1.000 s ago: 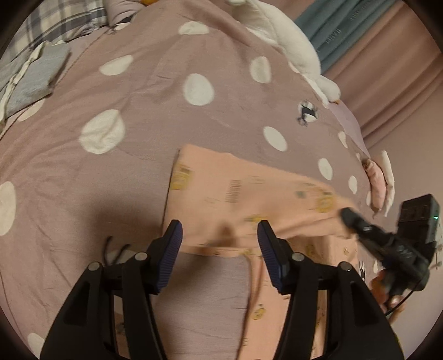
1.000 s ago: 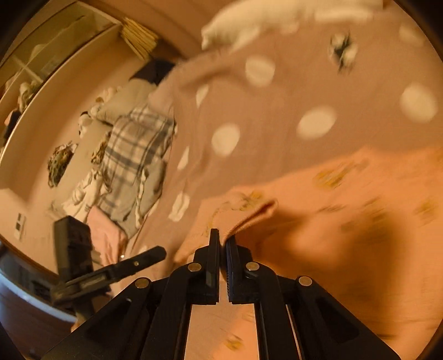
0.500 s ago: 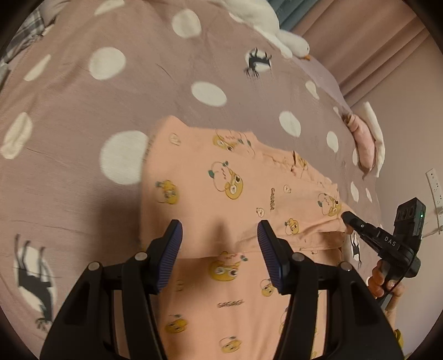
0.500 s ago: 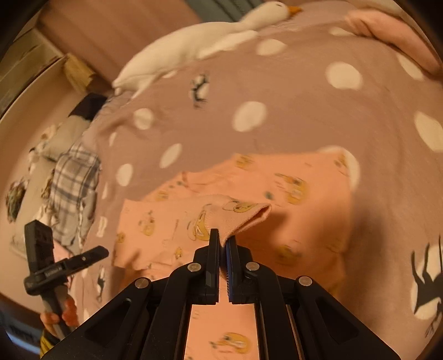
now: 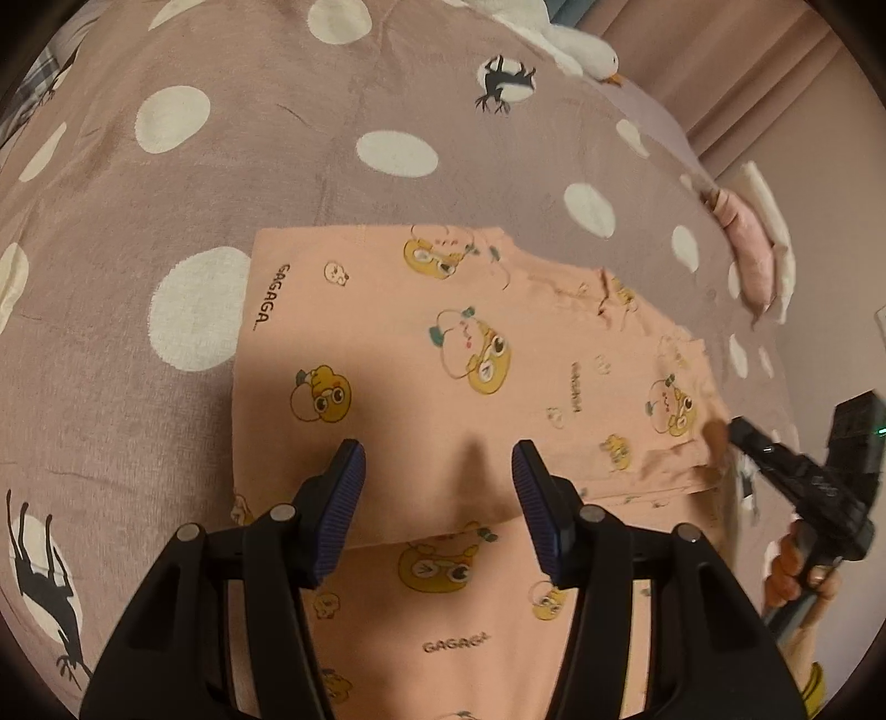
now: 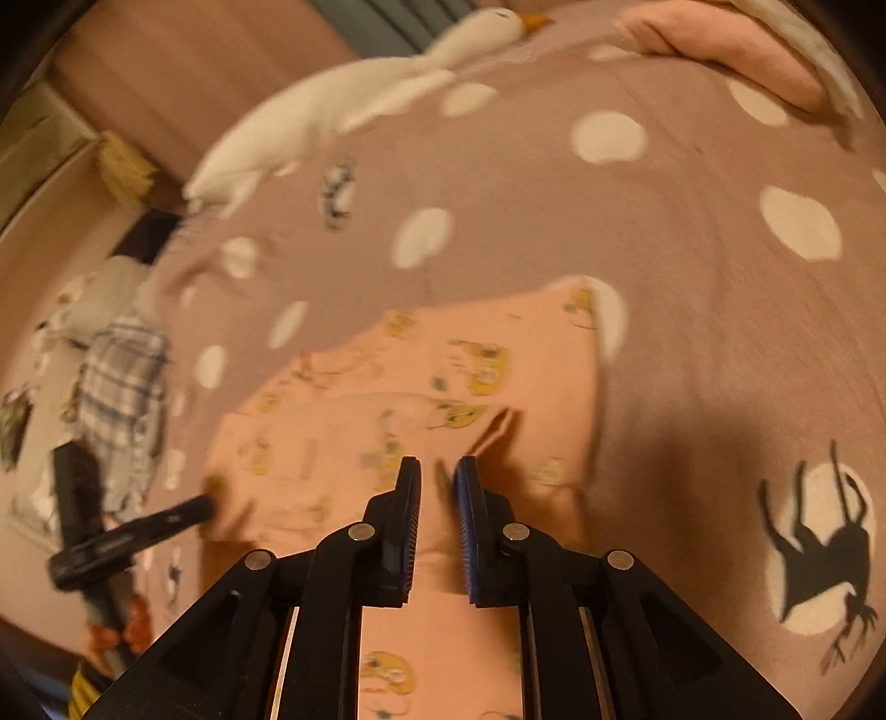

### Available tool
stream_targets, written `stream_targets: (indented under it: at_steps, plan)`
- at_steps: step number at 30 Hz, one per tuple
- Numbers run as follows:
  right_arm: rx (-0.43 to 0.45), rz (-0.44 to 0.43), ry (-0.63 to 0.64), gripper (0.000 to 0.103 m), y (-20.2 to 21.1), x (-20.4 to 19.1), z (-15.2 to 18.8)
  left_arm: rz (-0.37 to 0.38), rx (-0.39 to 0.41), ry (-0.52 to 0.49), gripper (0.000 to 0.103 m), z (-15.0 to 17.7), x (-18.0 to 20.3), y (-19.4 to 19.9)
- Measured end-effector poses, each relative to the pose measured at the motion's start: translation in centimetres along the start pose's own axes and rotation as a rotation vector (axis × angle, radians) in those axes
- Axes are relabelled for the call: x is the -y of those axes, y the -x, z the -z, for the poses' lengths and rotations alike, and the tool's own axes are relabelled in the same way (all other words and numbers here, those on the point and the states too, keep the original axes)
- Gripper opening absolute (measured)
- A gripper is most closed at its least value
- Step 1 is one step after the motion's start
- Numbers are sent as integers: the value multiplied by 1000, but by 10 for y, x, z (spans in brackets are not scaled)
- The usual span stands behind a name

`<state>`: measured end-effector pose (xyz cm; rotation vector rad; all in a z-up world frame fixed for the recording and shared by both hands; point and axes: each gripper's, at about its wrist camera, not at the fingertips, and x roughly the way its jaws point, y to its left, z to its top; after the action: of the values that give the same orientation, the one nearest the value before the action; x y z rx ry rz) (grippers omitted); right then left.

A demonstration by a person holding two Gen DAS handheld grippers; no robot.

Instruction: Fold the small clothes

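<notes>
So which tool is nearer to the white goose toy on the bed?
Right, probably. The goose toy lies far beyond both tools, at the bed's far edge; the right tool and the left tool both hover over the peach garment.

one peach cartoon-print cotton garment (image 5: 443,360), one white plush goose (image 6: 332,105) at twelve o'clock, two black two-finger grippers, left gripper (image 5: 437,476), right gripper (image 6: 437,482).

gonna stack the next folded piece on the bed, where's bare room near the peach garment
Open bedspread lies left of and beyond the peach garment, up to the goose plush. More lies right of it toward the deer print. The near strip is crowded: the left gripper and right gripper both hang open over the fold.
</notes>
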<state>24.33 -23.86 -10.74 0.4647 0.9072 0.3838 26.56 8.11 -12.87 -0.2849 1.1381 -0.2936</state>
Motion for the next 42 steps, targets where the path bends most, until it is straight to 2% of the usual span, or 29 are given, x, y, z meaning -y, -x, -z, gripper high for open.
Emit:
stream_targets:
  at_steps: [2,3,5,8,10,12,14,15,17,18,20,22,25,27,28,30,33,34,35,37,39,42]
  plan:
    - [-13,-5,10,12,-8,-4,2,-11,-20,-9,40,1,-2,-10]
    - [-19,2,12,12,-12,-6,3,-15,-30,-7,38,1,-3,-14]
    - [-23,81,-2,12,-18,-1,3,0,-44,8,37,0,-9,-20]
    - [-16,244,-27,12,-19,10,3,46,-56,46,39,-3,-17,-18]
    - [21,297,-23,12,-10,12,5,77,-64,66,39,-5,-23,-16]
    - [68,313,-8,12,1,9,6,111,-72,94,39,-5,-27,-13]
    - [101,275,25,12,11,2,6,173,-77,131,39,-6,-33,-6]
    - [101,218,47,12,13,-2,7,207,-73,150,39,-7,-37,-1]
    - [43,87,71,12,7,-6,8,232,-59,163,39,-7,-39,5]
    - [17,64,73,12,0,-8,9,219,-50,160,40,-7,-40,8]
    - [-29,98,75,12,-14,-3,11,176,-54,154,40,-5,-40,7]
    - [-74,146,49,12,-26,9,16,185,-74,165,39,-1,-43,1]
    - [-68,125,-2,11,-19,22,19,252,-97,221,39,5,-53,1]
    - [-65,135,4,12,-5,24,22,315,-115,242,42,12,-54,8]
    - [-67,134,11,12,3,24,24,321,-113,243,44,14,-52,11]
    - [-64,115,21,14,13,18,32,330,-95,237,46,25,-49,24]
    - [-51,69,13,29,33,16,52,344,-67,274,43,42,-47,40]
    - [-45,61,8,32,36,12,58,343,-67,289,38,49,-47,45]
    - [-44,53,4,32,35,6,62,358,-68,295,23,53,-46,50]
    - [-39,29,-7,32,45,3,75,383,-69,311,10,59,-42,59]
    - [-31,11,-13,32,53,-1,85,413,-52,340,7,62,-40,70]
    - [-15,-24,-17,32,64,-10,96,498,-5,400,4,65,-38,92]
